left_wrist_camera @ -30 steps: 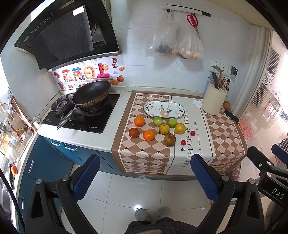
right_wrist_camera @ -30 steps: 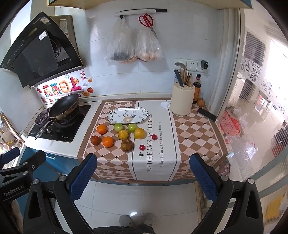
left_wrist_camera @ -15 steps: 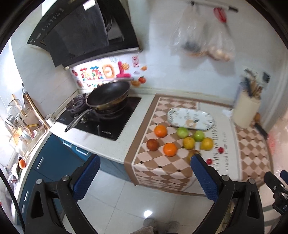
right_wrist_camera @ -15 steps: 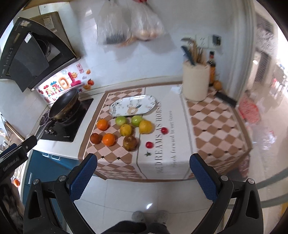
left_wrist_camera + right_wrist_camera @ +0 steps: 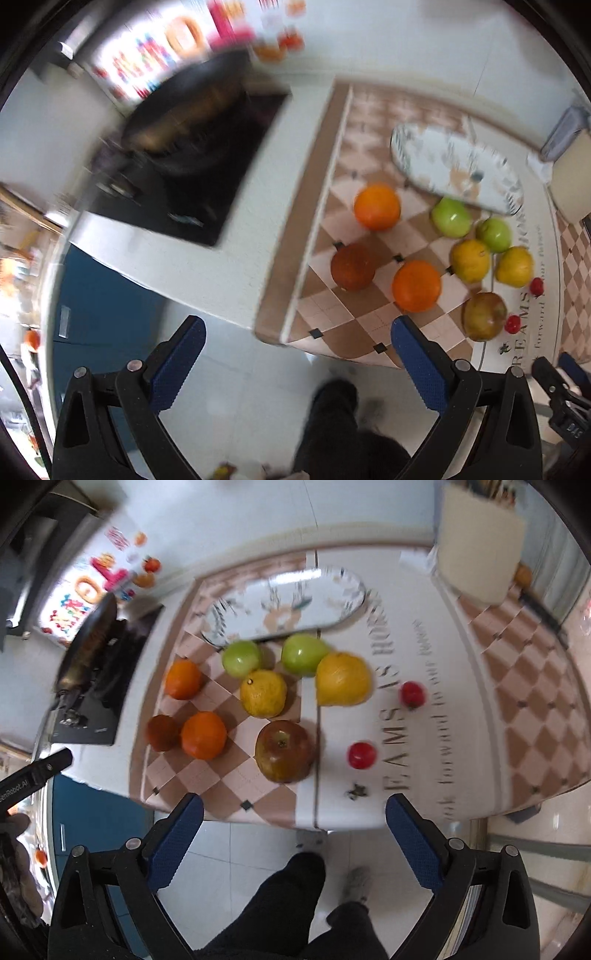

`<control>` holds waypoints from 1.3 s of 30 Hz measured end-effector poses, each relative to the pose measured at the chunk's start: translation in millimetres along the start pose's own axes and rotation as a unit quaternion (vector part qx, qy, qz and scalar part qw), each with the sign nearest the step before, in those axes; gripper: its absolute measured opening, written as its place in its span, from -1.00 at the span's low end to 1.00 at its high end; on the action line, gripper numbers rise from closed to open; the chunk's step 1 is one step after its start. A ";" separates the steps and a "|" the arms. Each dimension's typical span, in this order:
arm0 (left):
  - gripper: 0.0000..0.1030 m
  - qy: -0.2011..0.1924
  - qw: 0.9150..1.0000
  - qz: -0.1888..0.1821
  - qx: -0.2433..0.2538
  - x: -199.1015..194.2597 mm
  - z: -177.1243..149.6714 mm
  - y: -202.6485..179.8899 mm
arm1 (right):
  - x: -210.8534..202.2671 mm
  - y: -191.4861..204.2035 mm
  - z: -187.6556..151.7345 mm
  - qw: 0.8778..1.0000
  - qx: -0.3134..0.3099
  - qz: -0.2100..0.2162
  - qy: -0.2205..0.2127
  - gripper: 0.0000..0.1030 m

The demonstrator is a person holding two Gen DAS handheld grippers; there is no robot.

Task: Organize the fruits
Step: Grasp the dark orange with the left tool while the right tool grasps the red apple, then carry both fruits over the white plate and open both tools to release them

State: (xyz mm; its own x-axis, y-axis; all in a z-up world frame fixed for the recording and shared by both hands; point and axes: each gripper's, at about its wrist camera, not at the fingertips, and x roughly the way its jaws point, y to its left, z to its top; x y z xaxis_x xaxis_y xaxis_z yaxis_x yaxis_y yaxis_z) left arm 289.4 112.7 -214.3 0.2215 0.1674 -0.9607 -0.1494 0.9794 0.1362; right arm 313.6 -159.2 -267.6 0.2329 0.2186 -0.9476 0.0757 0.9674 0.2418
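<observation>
my right gripper [image 5: 294,825] and left gripper [image 5: 297,349] both hung wide and empty off the counter's edge. the fruits sat loose on the checkered cloth [image 5: 207,775] just in front of the oval plate [image 5: 284,605] — the brownish apple [image 5: 284,751] nearest me. round and packed close, they could roll if i nudged one — the small red ones [image 5: 361,755] likely first. the pictures were blurred.

Bright even daylight, heavy motion blur toward the edges, fisheye bending, dark vignetted corners
</observation>
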 end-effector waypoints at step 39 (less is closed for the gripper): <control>0.00 0.115 0.977 -0.165 0.066 59.5 66.3 -58.3 | 60.7 13.2 51.2 0.997 0.042 0.017 0.068 0.26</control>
State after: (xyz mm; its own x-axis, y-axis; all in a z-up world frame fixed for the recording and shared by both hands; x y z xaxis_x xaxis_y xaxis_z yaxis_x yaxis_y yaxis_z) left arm 375.1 73.1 -263.4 0.0127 -0.1748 -0.9845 0.0237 0.9844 -0.1745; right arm 378.4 -139.7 -311.2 0.1044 0.2725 -0.9565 0.1518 0.9461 0.2861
